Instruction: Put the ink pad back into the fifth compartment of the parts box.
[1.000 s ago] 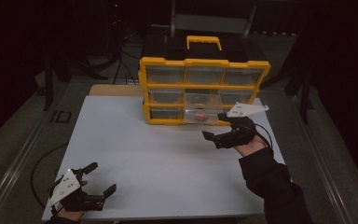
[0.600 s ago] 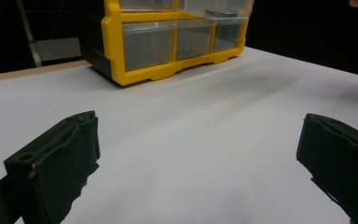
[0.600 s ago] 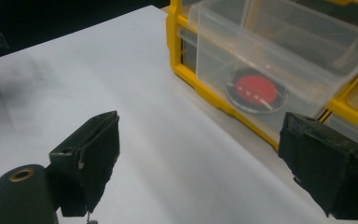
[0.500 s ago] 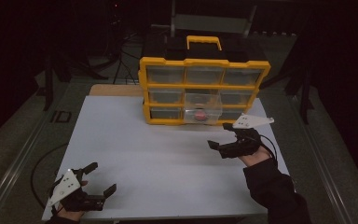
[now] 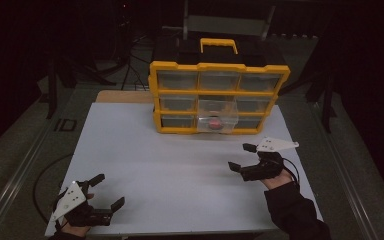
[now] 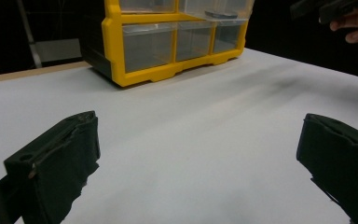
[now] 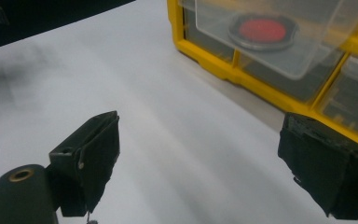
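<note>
1. High view sets the scene: a yellow organizer (image 5: 219, 95) with clear drawers stands at the far edge of the white tabletop (image 5: 170, 170), its drawer fronts turned toward the person so each can be reached from the seat.
2. One clear drawer (image 5: 217, 114) in the middle column sticks out past the yellow frame. Inside it lies a round red disc in a dark ring (image 5: 213, 122), probably the piece this work concerns; the drawer standing out leaves it open to reach from above.
3. Right gripper (image 5: 243, 157) hangs low over the tabletop, near the organizer's right front corner but apart from it. Its jaws are spread wide with nothing between them, and the right gripper view shows bare white surface in the gap and the drawer with the disc (image 7: 263, 30) just ahead.
4. Left gripper (image 5: 105, 190) sits at the near left corner, well apart from the organizer, likely parked there to keep out of the way. Its jaws are also wide apart and empty, as the left gripper view confirms.
5. Judging by the layout, the right side does the drawer work, being the nearer one.
</note>
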### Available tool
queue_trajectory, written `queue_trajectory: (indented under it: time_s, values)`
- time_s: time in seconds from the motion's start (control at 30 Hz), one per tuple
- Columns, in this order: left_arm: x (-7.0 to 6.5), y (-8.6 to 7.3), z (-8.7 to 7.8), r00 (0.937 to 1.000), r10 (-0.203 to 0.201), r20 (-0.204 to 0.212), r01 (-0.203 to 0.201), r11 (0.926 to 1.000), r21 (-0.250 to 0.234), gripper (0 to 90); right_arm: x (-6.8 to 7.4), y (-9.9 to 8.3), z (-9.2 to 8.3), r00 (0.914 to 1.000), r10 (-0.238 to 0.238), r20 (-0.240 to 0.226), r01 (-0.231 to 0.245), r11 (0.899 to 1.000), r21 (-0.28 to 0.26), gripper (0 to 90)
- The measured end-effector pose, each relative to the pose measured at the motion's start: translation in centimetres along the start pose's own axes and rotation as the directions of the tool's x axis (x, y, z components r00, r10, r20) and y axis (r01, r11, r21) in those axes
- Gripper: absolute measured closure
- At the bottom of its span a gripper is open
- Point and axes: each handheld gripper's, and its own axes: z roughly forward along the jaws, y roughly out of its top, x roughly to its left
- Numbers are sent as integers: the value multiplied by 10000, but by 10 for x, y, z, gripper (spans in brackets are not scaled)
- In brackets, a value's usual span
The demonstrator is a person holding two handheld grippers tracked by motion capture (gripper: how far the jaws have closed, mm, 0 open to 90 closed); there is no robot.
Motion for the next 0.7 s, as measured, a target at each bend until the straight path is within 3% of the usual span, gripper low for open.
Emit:
queue_trajectory:
  time_s: [0.43,0.7]
  values:
    - [0,0,0,10000,8,-6,-8,10000,-1,4,-6,-40,-5,9990,435,37,-434,9988,-209,126]
    - [0,0,0,10000,15,-9,-15,10000,2,4,-5,-59,-11,9993,352,-99,-356,9987,-373,114]
